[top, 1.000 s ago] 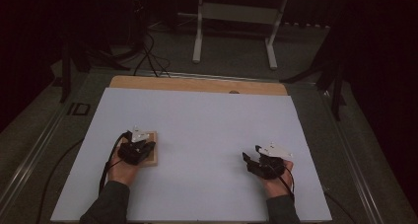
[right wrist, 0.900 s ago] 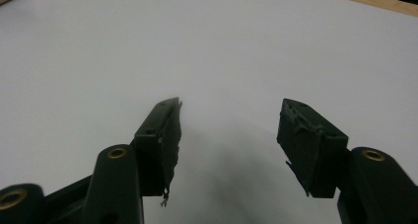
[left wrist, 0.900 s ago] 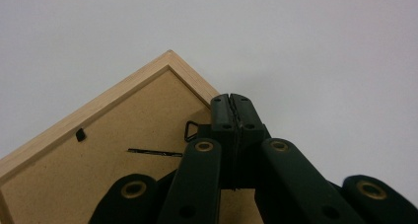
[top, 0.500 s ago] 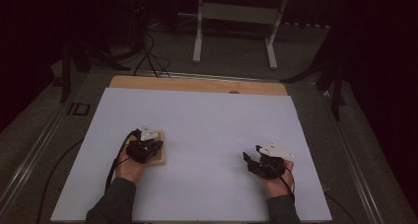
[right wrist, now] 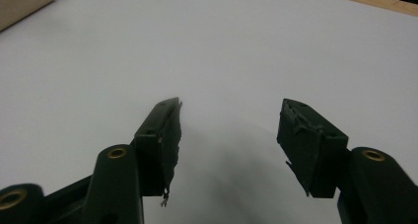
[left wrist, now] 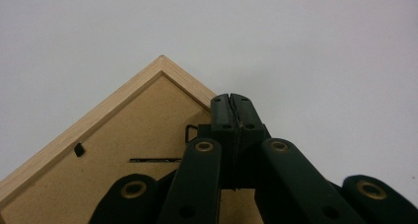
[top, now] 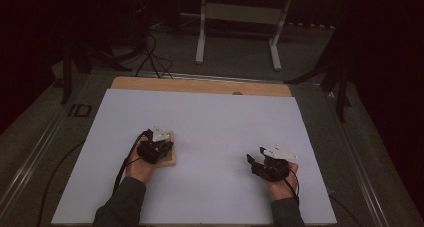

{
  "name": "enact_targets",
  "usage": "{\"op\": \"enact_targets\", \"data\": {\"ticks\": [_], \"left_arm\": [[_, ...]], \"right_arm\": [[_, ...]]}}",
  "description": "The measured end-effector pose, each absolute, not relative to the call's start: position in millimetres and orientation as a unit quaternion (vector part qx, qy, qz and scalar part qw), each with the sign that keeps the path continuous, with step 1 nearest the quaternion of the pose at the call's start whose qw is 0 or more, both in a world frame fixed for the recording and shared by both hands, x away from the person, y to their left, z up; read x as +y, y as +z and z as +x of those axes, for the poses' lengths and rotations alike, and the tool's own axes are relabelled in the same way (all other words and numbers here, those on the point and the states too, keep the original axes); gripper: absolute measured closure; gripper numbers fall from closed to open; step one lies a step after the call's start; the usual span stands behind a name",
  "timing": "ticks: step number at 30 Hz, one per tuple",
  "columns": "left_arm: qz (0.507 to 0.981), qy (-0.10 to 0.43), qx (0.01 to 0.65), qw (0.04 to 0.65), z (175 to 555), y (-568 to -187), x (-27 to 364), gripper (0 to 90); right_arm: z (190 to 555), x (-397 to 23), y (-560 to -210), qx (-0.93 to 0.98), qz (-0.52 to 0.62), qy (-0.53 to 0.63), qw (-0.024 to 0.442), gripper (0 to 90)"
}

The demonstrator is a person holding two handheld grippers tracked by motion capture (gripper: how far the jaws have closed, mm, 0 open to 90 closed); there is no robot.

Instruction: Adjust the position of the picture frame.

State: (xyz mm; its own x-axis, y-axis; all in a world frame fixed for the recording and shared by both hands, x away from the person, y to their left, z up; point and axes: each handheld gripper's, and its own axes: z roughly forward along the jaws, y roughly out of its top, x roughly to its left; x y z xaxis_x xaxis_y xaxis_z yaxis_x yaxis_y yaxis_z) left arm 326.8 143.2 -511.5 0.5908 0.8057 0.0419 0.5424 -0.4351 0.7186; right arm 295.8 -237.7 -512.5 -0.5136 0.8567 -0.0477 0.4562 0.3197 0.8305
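Left tongs [top: 161, 148] slid the frame [top: 168, 157] rightward across the white tabletop [top: 215, 122].

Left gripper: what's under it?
A wooden picture frame, lying back-side up on the white table sheet, under the shut left gripper. The frame's front is hidden.

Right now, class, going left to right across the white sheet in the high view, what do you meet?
Left hand-held gripper over the wooden picture frame → bare white sheet → right hand-held gripper.
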Motion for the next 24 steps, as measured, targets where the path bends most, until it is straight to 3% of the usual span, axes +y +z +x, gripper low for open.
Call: {"op": "enact_targets", "data": {"ticks": [24], "left_arm": [[0.842, 0.176, 0.374, 0.345, 344, -510, 107, 89.7]], "right_arm": [[296, -239, -512, 0.771, 0.426, 0.402, 0.252, 41.3]]}}
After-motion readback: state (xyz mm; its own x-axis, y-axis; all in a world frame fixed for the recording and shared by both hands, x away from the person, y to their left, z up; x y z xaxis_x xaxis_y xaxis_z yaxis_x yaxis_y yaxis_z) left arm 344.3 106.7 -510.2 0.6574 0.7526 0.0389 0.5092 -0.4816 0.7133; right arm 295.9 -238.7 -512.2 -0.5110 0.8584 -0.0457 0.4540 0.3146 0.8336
